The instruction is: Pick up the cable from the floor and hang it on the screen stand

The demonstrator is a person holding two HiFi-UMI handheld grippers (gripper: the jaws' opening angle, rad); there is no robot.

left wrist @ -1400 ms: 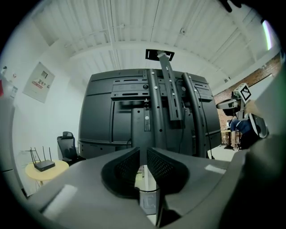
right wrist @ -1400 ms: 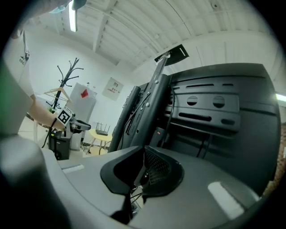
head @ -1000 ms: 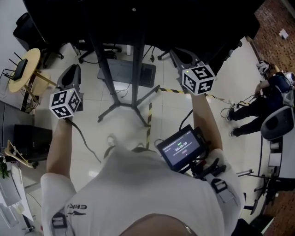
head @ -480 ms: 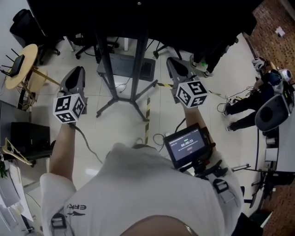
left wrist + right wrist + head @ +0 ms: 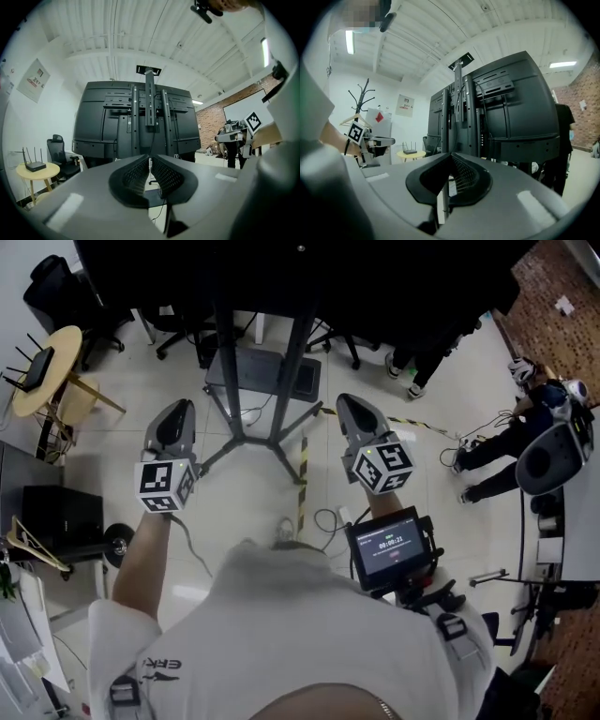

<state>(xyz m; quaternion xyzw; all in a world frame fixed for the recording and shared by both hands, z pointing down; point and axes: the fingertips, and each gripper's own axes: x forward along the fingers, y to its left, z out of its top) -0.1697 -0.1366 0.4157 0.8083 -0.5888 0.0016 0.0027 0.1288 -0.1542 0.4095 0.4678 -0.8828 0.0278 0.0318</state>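
The left gripper [image 5: 180,409] and right gripper [image 5: 345,401] hovered near the screen stand [image 5: 293,371], one on either side. Both pairs of jaws were pressed together, holding nothing.

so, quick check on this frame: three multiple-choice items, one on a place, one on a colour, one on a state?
1. The router sits:
A on the round table
B on the stand's base
C on a chair

2. The tape has stripes of:
A red and white
B black and yellow
C plain blue

3. The right tongs are:
A wide open
B shut on a cable
C shut, with nothing between them

Answers:
1 A: the head view shows it on the wooden top at far left.
2 B: dark and yellow bands alternate along the strip on the floor.
3 C: the right gripper view shows the jaws meeting, with nothing held.
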